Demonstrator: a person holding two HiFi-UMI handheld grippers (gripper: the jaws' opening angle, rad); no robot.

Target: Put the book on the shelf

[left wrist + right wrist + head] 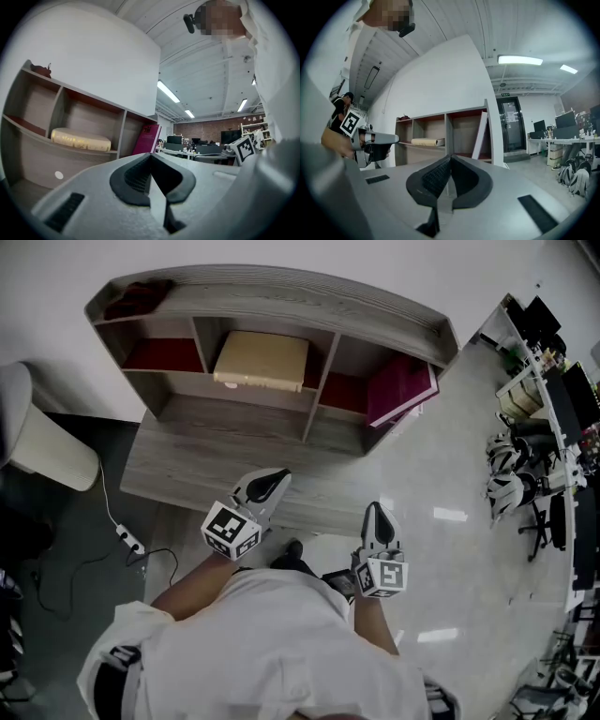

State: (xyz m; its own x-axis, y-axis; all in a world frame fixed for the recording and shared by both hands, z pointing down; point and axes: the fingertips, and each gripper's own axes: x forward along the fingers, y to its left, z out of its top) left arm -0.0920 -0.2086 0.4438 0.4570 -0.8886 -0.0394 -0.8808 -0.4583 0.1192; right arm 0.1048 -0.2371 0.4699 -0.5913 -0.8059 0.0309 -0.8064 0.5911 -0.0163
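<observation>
Magenta book leans in the far-right compartment of the shelf; left hand-held gripper and right hand-held gripper are shut and empty, so placing looks done and only stepping away remains.

Atop the shelf, ahead of the left gripper, a dark red thing is too small to identify. The desks far to its right are cropped.

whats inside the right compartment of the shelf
A magenta book leans in the right compartment of the grey wooden shelf, on a red floor. Anything behind the book is covered.
</observation>
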